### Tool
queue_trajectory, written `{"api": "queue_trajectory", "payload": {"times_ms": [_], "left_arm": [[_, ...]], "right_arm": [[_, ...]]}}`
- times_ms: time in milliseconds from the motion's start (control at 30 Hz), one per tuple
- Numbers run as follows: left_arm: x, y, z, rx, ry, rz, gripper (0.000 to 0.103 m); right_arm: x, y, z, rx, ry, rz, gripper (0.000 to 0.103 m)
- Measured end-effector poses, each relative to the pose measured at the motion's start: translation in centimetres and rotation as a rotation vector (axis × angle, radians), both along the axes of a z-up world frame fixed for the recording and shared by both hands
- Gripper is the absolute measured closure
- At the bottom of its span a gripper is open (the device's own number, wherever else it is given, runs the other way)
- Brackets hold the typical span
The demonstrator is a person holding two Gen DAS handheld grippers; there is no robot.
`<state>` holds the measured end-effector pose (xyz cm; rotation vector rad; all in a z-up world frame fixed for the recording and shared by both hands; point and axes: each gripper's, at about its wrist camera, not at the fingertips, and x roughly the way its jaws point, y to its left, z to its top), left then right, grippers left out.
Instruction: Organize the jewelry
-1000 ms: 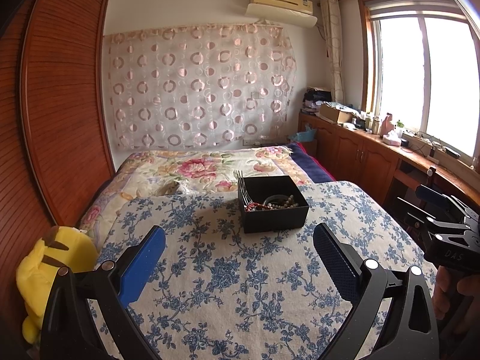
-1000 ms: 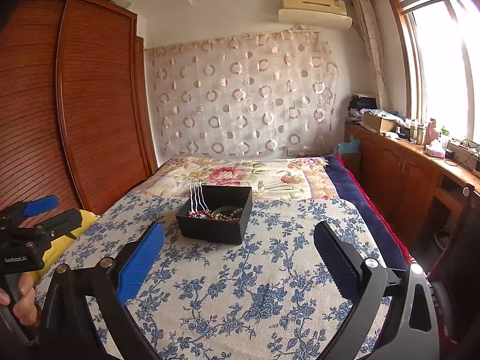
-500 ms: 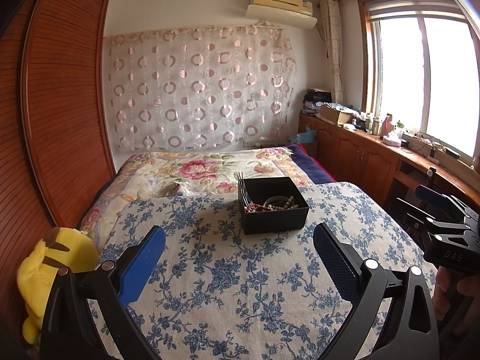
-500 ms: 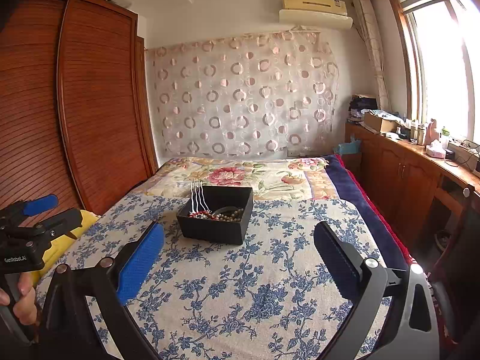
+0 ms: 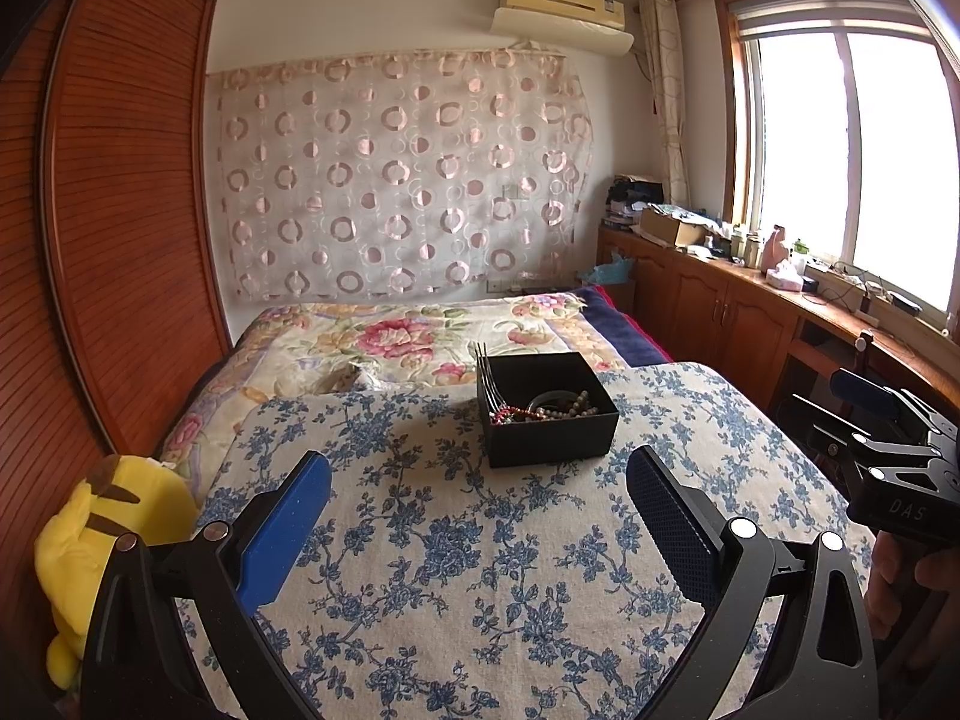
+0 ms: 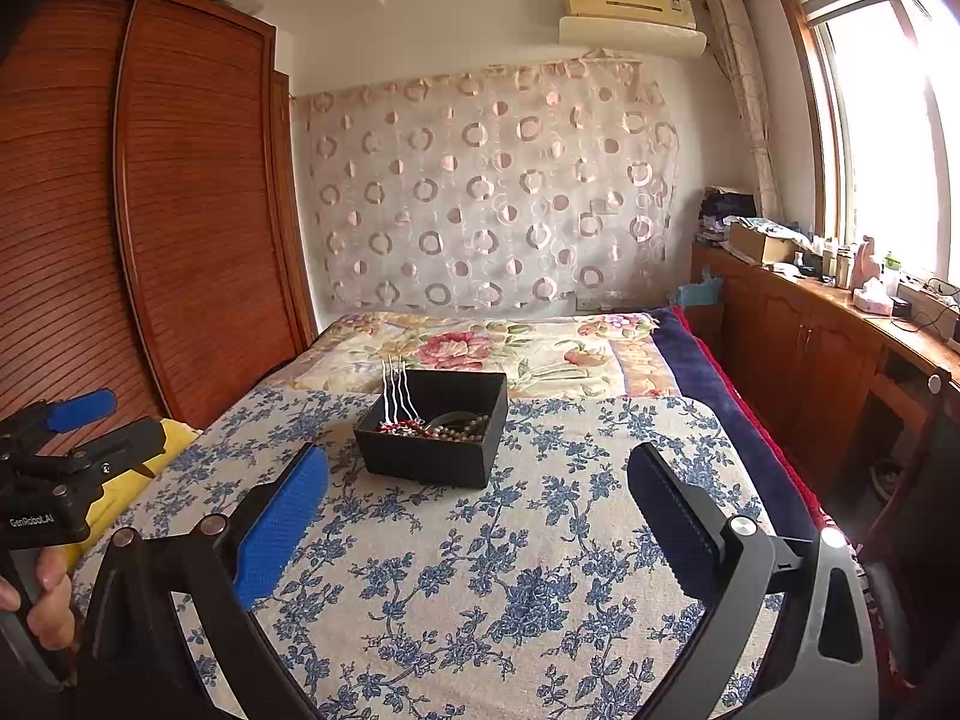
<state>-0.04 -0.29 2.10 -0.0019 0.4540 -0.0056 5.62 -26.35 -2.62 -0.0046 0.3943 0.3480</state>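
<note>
A black open box (image 5: 549, 426) stands on the blue-flowered cloth (image 5: 456, 540) and also shows in the right wrist view (image 6: 432, 450). In it lie a red bead string (image 5: 510, 416), a pearl string (image 5: 570, 405) and a dark bangle, and a silver hair comb (image 6: 393, 387) stands against its left wall. My left gripper (image 5: 477, 501) is open and empty, well short of the box. My right gripper (image 6: 477, 501) is open and empty, also short of the box.
A yellow plush toy (image 5: 102, 534) lies at the cloth's left edge beside the wooden wardrobe (image 5: 126, 252). A flowered quilt (image 5: 408, 336) covers the bed behind the box. A wooden cabinet (image 5: 738, 324) with clutter runs under the window at right.
Both grippers have barely shifted; the box sits in almost the same place in each view. Both stay open and empty.
</note>
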Motion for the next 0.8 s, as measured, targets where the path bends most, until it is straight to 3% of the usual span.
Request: {"api": "queue_trajectory", "payload": {"times_ms": [800], "left_arm": [[-0.12, 0.07, -0.08, -0.001, 0.005, 0.006, 0.008]], "right_arm": [[-0.16, 0.78, -0.15, -0.003, 0.004, 0.004, 0.003]]}}
